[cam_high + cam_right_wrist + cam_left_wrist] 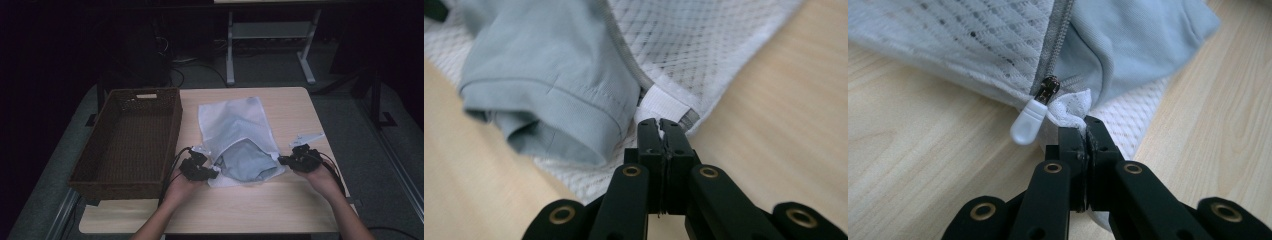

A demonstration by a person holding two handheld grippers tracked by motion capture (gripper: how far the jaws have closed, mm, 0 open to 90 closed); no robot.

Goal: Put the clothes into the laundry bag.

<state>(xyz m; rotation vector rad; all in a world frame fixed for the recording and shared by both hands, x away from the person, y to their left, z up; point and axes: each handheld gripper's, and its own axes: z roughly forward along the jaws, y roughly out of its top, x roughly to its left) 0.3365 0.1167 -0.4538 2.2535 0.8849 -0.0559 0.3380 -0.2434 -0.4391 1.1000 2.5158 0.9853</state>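
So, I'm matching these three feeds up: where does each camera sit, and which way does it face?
High view: above the person's side, looking forward and down on the table; forearms, left gripper and right gripper show.
Left gripper view: rides the left gripper, looking along its shut jaws at the zipper pull.
Right gripper view: rides the right gripper, jaws pinching the mesh bag.
Shared: both gripper views see the grey garment.

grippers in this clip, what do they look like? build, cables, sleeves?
Both are black two-jaw linkage tools. The left gripper and right gripper have flat black link bars pinned with brass-coloured rivets, narrowing to slim black fingertips. In the high view, dark cables trail from each, with a reddish strand by the right one. Forearms are bare, no sleeves in sight.
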